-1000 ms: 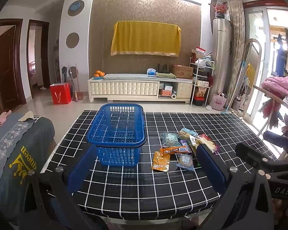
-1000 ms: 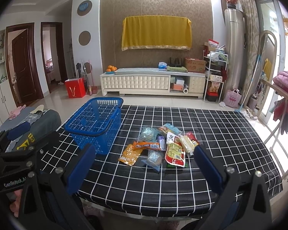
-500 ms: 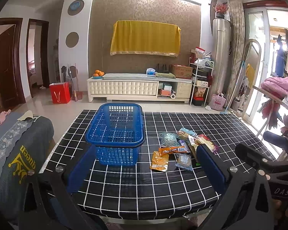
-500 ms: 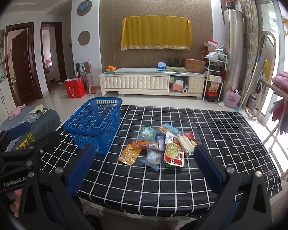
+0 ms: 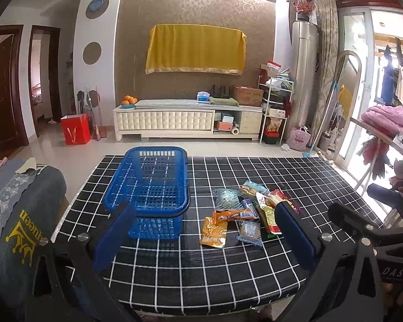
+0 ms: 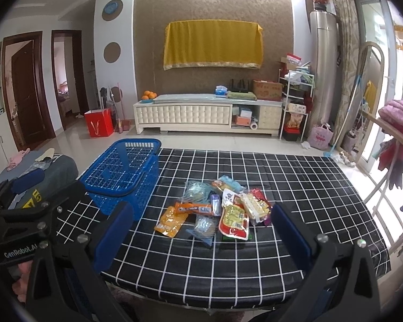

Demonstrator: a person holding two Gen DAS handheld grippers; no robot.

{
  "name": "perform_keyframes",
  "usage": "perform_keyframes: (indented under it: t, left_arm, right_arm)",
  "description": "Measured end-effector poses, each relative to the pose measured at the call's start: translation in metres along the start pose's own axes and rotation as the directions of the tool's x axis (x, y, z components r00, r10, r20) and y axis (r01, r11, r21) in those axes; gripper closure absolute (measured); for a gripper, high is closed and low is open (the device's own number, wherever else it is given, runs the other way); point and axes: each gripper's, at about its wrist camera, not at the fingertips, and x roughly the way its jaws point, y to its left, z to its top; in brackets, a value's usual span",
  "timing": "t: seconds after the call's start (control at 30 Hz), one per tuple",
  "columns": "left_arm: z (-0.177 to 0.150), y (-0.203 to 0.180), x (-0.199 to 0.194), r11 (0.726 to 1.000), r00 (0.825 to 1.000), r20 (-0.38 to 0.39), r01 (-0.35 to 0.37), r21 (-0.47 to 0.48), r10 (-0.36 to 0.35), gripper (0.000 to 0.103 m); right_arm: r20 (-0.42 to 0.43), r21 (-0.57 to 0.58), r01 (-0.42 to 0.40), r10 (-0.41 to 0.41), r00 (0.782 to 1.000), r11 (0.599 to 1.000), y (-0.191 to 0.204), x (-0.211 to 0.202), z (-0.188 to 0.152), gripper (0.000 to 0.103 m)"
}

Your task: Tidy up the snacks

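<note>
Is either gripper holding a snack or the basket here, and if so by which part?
Nothing is held. Left gripper and right gripper are both open above the near table edge, short of the snacks and basket.

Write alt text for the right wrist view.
A pile of snack packets lies on a black checked table, with an empty blue basket to its left. The open right tool frames the pile from the near edge.
</note>
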Motion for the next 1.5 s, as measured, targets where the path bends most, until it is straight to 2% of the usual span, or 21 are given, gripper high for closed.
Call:
perform_keyframes:
  t: [0.17, 0.43, 0.63, 0.87, 1.03, 1.2, 1.37, 1.5]
  left_arm:
    - [0.01, -0.013, 0.026, 1.0, 1.0, -0.028, 0.01, 0.023, -0.009, 0.0]
    - [0.012, -0.032, 0.083, 0.999, 0.991, -0.133, 0.021, 0.032, -0.016, 0.0]
    - [0.009, -0.048, 0.13, 0.998, 0.976, -0.213, 0.044, 0.037, -0.035, 0.0]
    - [0.004, -0.071, 0.178, 0.994, 0.955, -0.29, 0.089, 0.063, -0.067, 0.001]
    - [-0.005, -0.082, 0.214, 0.993, 0.929, -0.36, 0.109, 0.051, -0.084, 0.001]
    - [-0.024, -0.092, 0.252, 0.989, 0.892, -0.441, 0.134, 0.062, -0.093, 0.0]
    - [-0.037, -0.094, 0.278, 0.987, 0.85, -0.511, 0.158, 0.018, -0.126, 0.001]
    - [-0.039, -0.092, 0.29, 0.987, 0.832, -0.539, 0.158, 0.002, -0.132, 0.001]
  right_arm:
    - [-0.015, 0.023, 0.007, -0.006, 1.0, 1.0, -0.016, 0.014, 0.007, 0.0]
    - [-0.114, 0.069, 0.033, -0.025, 0.993, 0.997, -0.056, 0.061, 0.007, 0.0]
    - [-0.179, 0.086, 0.061, -0.045, 0.983, 0.994, -0.082, 0.096, 0.008, 0.0]
    - [-0.28, 0.067, 0.081, -0.059, 0.958, 0.994, -0.107, 0.14, 0.002, 0.0]
    - [-0.347, 0.04, 0.071, -0.053, 0.936, 0.997, -0.12, 0.172, -0.007, 0.0]
    - [-0.418, 0.021, 0.047, -0.034, 0.908, 0.999, -0.133, 0.215, -0.019, 0.0]
    - [-0.473, 0.025, -0.026, 0.035, 0.881, 0.999, -0.141, 0.255, -0.027, 0.0]
    - [-0.517, -0.005, -0.08, 0.066, 0.854, 0.997, -0.139, 0.285, -0.032, 0.007]
